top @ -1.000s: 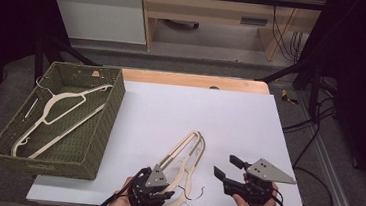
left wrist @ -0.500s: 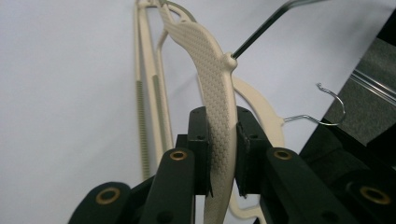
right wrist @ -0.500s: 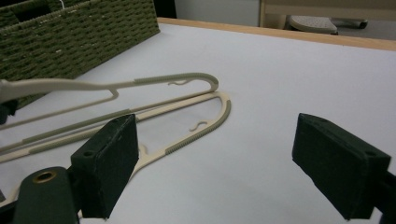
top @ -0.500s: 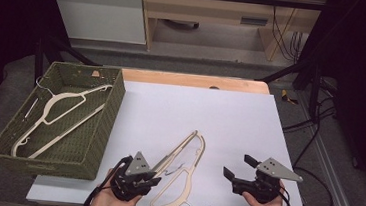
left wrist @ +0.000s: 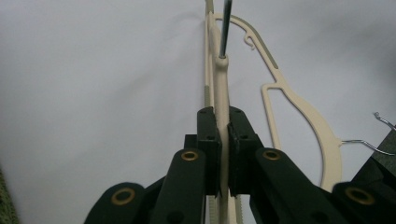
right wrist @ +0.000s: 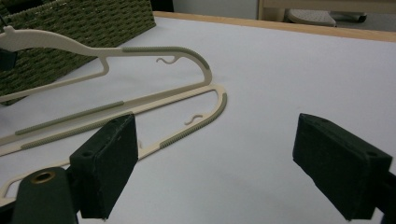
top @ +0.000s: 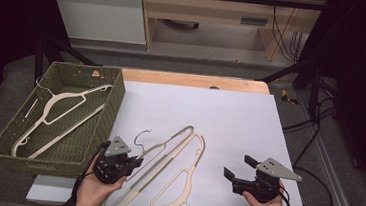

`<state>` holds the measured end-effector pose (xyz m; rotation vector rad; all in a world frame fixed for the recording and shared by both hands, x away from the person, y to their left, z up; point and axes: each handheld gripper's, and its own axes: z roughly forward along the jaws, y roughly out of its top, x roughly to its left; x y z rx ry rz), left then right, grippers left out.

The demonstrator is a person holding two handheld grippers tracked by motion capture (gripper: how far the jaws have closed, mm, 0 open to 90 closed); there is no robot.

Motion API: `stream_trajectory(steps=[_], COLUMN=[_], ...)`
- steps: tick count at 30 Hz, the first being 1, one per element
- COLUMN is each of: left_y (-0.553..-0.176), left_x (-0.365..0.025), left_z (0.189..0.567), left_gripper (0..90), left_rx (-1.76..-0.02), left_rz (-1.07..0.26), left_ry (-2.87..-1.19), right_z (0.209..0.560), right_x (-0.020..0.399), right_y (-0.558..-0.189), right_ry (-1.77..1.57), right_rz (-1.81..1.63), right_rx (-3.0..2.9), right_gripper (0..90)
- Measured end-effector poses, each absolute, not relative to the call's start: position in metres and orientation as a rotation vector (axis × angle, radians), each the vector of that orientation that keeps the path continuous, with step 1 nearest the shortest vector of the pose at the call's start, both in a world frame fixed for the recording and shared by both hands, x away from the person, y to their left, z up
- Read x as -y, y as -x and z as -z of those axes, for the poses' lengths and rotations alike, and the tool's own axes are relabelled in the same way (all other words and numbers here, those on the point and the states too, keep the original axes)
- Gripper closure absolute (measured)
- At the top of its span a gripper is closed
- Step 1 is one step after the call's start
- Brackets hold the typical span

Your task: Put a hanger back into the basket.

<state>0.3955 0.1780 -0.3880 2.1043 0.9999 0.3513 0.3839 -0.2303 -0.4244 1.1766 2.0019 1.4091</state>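
The high camera hangs above the person's edge of the bench (top: 249,124), looking forward and down, far enough back to take in the whole white top and the green basket (top: 116,97) at the left. 2 more cameras ride low, 1 on each hand-held gripper, staring along the black jaws just above the surface. The left one sits very close to a cream hanger (left wrist: 223,93); the right one faces across the bench towards the basket. All 3 share the hangers.

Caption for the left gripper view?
Left gripper shut on a cream hanger; second hanger lies flat beside it.
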Motion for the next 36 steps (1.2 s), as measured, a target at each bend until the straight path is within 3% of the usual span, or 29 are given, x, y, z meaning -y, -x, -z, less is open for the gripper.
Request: stream_trajectory(steps=[17, 36], left_y=[-0.381, -0.405], left_x=[-0.211, -0.268], left_z=[0.333, 0.252], left_gripper=[85.5, 85.6], left_rx=[-0.855, -0.814], left_rz=[-0.366, -0.41], left_ry=[-1.962, -1.913], right_z=[0.421, 0.42], right_x=[0.232, 0.233], right_y=[-0.382, -0.381], right_ry=[-1.164, -1.169], right_rz=[-1.435, -1.43], right_rx=[-1.998, -1.99], right_gripper=[10.7, 6.5])
